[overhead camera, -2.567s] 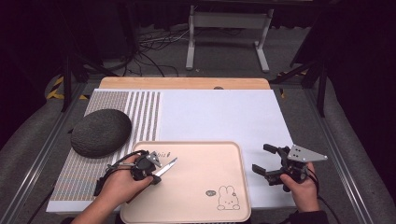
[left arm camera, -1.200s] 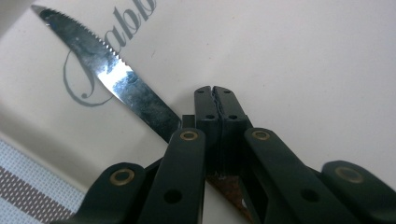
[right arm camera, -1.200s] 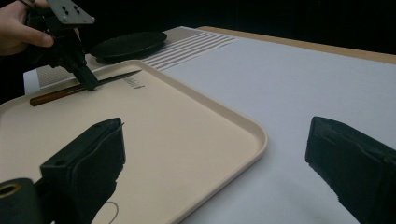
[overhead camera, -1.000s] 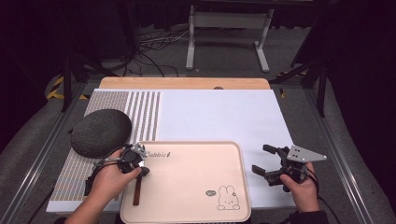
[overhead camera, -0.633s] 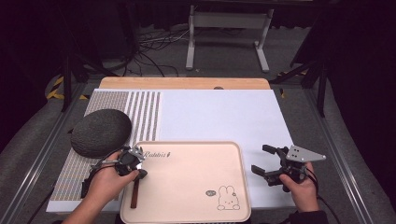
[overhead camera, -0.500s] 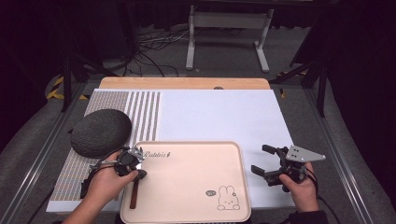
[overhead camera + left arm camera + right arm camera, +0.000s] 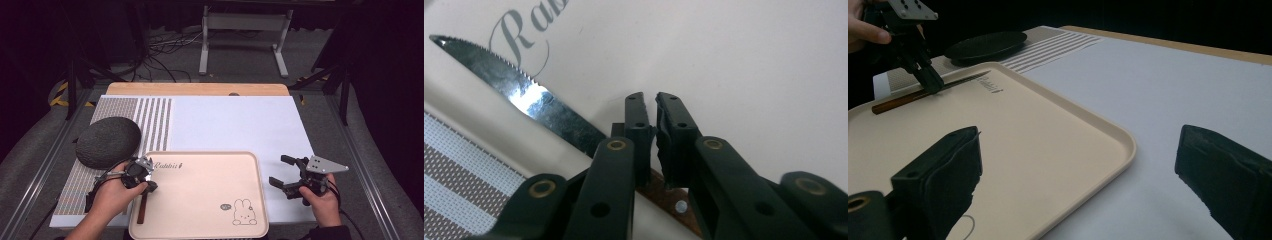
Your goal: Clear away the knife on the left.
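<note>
Both grippers idle: left gripper jaws just easing apart over the knife on tray, right gripper wide open.

The left claw points down, its jaws just parting a slit, while the right claw rests level, jaws wide apart.

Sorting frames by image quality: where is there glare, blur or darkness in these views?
Left gripper view: bright glare on the knife blade, the near jaws soft. Right gripper view: its own jaws blurred, the tray rim sharp, black background. High view: the mat evenly lit, the floor around it dark.
</note>
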Available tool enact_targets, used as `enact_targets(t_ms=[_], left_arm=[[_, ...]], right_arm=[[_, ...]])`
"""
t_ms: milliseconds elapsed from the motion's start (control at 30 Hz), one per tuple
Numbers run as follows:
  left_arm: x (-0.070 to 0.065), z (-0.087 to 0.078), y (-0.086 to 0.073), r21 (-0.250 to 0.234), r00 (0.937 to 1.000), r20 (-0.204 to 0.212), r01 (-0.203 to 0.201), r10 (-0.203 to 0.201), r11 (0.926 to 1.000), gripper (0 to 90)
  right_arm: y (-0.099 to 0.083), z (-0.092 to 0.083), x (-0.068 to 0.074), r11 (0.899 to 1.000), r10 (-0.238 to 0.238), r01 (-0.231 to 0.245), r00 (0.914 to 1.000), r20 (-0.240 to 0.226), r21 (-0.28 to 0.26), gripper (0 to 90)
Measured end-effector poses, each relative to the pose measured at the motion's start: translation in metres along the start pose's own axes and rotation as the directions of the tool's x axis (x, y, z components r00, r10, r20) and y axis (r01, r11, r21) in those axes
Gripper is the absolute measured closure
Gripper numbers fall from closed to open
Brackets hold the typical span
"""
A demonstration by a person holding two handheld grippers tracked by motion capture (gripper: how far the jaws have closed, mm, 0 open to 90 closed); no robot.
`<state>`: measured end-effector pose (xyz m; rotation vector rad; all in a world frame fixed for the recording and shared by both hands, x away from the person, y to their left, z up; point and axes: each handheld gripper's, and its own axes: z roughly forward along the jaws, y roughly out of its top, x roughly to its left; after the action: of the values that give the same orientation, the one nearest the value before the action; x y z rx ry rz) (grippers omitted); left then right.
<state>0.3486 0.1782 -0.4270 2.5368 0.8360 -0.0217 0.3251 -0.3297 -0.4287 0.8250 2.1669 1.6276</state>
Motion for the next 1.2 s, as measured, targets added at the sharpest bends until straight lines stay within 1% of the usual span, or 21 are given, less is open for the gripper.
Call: enact_targets(t_ms=[67, 133, 200, 233, 333, 433, 500, 600, 633, 700, 767, 800, 833, 900, 933, 967, 1000, 1033, 1067, 1167, 1200], left_arm=[[-0.002, -0.005, 0.002, -0.021, 1.0000, -0.001, -0.006, 0.006, 0.9998, 75.6], [-0.004, -0.009, 0.003, -0.047, 1.0000, -0.006, 0.004, -0.004, 0.9989, 59.9], [-0.006, -0.012, 0.003, -0.060, 0.9994, -0.032, -0.011, 0.009, 0.9982, 44.1], [-0.007, -0.013, 0.002, -0.072, 0.9994, -0.033, -0.013, 0.011, 0.9973, 37.0], [-0.006, -0.017, -0.001, -0.108, 0.9989, -0.038, -0.031, 0.027, 0.9936, 23.4], [-0.004, -0.023, -0.006, -0.174, 0.9977, -0.055, -0.049, 0.040, 0.9835, 14.6], [-0.001, -0.026, -0.011, -0.220, 0.9955, -0.069, -0.079, 0.065, 0.9723, 12.1], [0.001, -0.029, -0.018, -0.267, 0.9893, -0.089, -0.136, 0.116, 0.9539, 11.7], [0.002, -0.030, -0.021, -0.278, 0.9883, -0.091, -0.143, 0.122, 0.9499, 11.6], [0.004, -0.032, -0.026, -0.309, 0.9868, -0.093, -0.155, 0.133, 0.9383, 10.7], [0.005, -0.035, -0.033, -0.354, 0.9858, -0.097, -0.163, 0.137, 0.9211, 10.4], [0.007, -0.039, -0.040, -0.402, 0.9866, -0.095, -0.160, 0.133, 0.9015, 9.5], [0.007, -0.039, -0.040, -0.402, 0.9866, -0.095, -0.160, 0.133, 0.9015, 9.4], [0.010, -0.041, -0.049, -0.452, 0.9868, -0.094, -0.160, 0.132, 0.8774, 9.2], [0.011, -0.042, -0.052, -0.466, 0.9876, -0.094, -0.155, 0.126, 0.8712, 8.8], [0.012, -0.043, -0.056, -0.484, 0.9874, -0.098, -0.156, 0.124, 0.8613, 8.4], [0.014, -0.044, -0.061, -0.506, 0.9880, -0.100, -0.152, 0.118, 0.8491, 7.7], [0.015, -0.045, -0.064, -0.520, 0.9888, -0.096, -0.148, 0.114, 0.8415, 7.7], [0.017, -0.046, -0.069, -0.539, 0.9899, -0.090, -0.141, 0.109, 0.8304, 7.3], [0.020, -0.048, -0.080, -0.570, 0.9900, -0.105, -0.137, 0.094, 0.8098, 7.0], [0.022, -0.048, -0.084, -0.582, 0.9913, -0.099, -0.128, 0.087, 0.8032, 6.8]], right_arm=[[0.000, 0.000, 0.000, 1.000, -0.003, 0.003, 1.0000, 0.000, 0.000, 5.8], [0.000, 0.000, 0.000, 1.000, -0.004, 0.004, 1.0000, 0.002, 0.001, 5.8], [0.000, 0.000, 0.000, 1.000, -0.001, 0.001, 1.0000, 0.002, -0.002, 5.8], [0.000, 0.000, 0.000, 1.000, -0.002, 0.002, 1.0000, 0.003, -0.002, 5.8], [0.000, 0.000, 0.000, 1.000, -0.004, 0.004, 1.0000, 0.003, 0.000, 5.8], [0.000, 0.000, 0.001, 1.000, -0.002, 0.002, 1.0000, 0.004, 0.001, 5.8], [0.000, 0.000, 0.001, 1.000, -0.003, 0.003, 1.0000, 0.006, -0.002, 5.8], [0.000, -0.001, 0.001, 1.000, -0.002, 0.002, 1.0000, 0.010, -0.004, 5.8], [0.000, 0.000, 0.001, 1.000, -0.002, 0.002, 0.9999, 0.011, -0.005, 5.8], [0.000, 0.000, 0.001, 1.000, -0.004, 0.004, 0.9999, 0.011, -0.004, 5.8], [0.000, 0.000, 0.001, 1.000, -0.005, 0.005, 0.9999, 0.012, -0.004, 5.8], [0.000, 0.000, 0.001, 1.000, -0.006, 0.006, 0.9999, 0.014, -0.005, 5.7], [0.000, 0.000, 0.001, 1.000, -0.006, 0.006, 0.9999, 0.014, -0.005, 5.7], [0.000, 0.000, 0.001, 1.000, -0.006, 0.006, 0.9998, 0.017, -0.006, 5.7], [0.000, 0.000, 0.002, 1.000, -0.008, 0.008, 0.9998, 0.017, -0.008, 5.7], [0.000, 0.000, 0.002, 1.000, -0.008, 0.009, 0.9998, 0.017, -0.009, 5.7], [0.000, 0.000, 0.002, 1.000, -0.009, 0.009, 0.9997, 0.021, -0.010, 5.7], [0.000, 0.000, 0.002, 1.000, -0.009, 0.009, 0.9997, 0.021, -0.010, 5.7], [0.000, 0.000, 0.002, 1.000, -0.009, 0.009, 0.9997, 0.021, -0.010, 5.7], [0.000, 0.000, 0.002, 1.000, -0.012, 0.013, 0.9997, 0.021, -0.014, 5.7], [0.000, -0.001, 0.002, 1.000, -0.012, 0.012, 0.9997, 0.022, -0.014, 5.7]])
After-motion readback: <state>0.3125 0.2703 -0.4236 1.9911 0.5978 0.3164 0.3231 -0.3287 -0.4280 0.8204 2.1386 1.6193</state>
